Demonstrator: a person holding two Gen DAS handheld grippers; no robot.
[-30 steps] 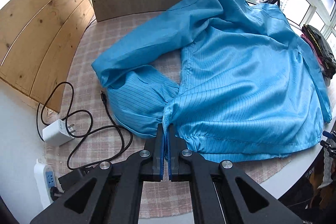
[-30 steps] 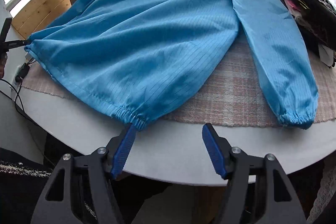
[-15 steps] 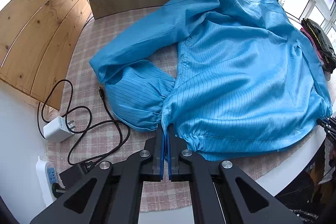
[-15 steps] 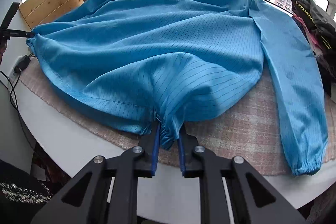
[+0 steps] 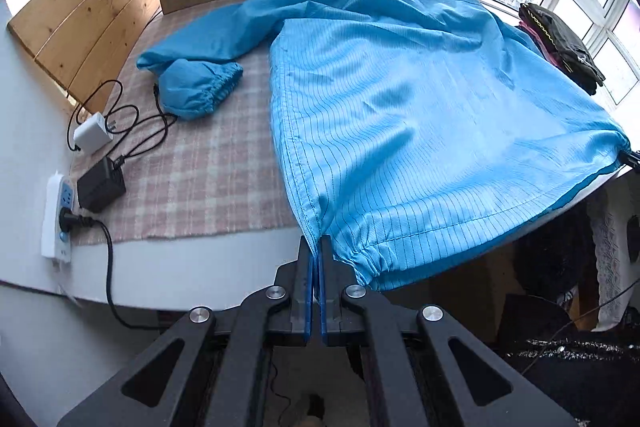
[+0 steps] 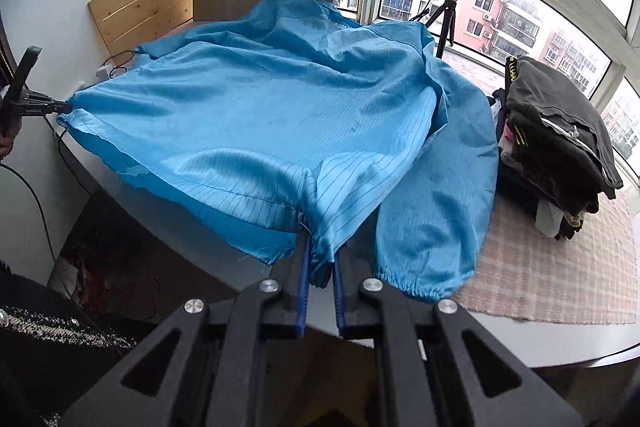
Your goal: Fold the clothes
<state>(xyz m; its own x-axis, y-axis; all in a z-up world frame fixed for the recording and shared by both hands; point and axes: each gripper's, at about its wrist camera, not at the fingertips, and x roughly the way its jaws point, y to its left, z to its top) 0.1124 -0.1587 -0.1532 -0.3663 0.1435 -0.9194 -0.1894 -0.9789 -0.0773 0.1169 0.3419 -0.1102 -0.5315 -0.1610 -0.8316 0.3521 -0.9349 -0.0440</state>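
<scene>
The table (image 5: 168, 267) carries a checked pink cloth (image 5: 208, 163), and over that lies the blue jacket (image 5: 400, 99), back panel up, its hem pulled off the near edge and hanging between my two hands. I judge it light and very soft: thin, shiny, finely striped fabric that sags and ripples wherever nothing holds it. It looks slippery too, so I expect it to slide easily over the cloth and to drift rather than stay put when I drop a fold.

One sleeve (image 5: 208, 55) lies bent back on itself on the checked cloth, its elastic cuff (image 5: 216, 87) bunched. The other sleeve (image 6: 440, 195) runs down the side toward the table's edge, beside a stack of dark folded clothes (image 6: 560, 147).

The best places to hold, to my eye, are the gathered elastic hem corners and the cuffs — they are thicker, ridged, and less likely to slip out than the plain satin of the panel.

My left tongs (image 5: 315, 267) are closed tight on one corner of the hem (image 5: 360, 259), right where the side seam meets the elastic. My right tongs (image 6: 320, 267) are clamped on the opposite hem corner, with a bunched wad of elastic filling the narrow gap between the blue pads (image 6: 304, 291) — so the hem is stretched between them, lifted clear of the table.
</scene>
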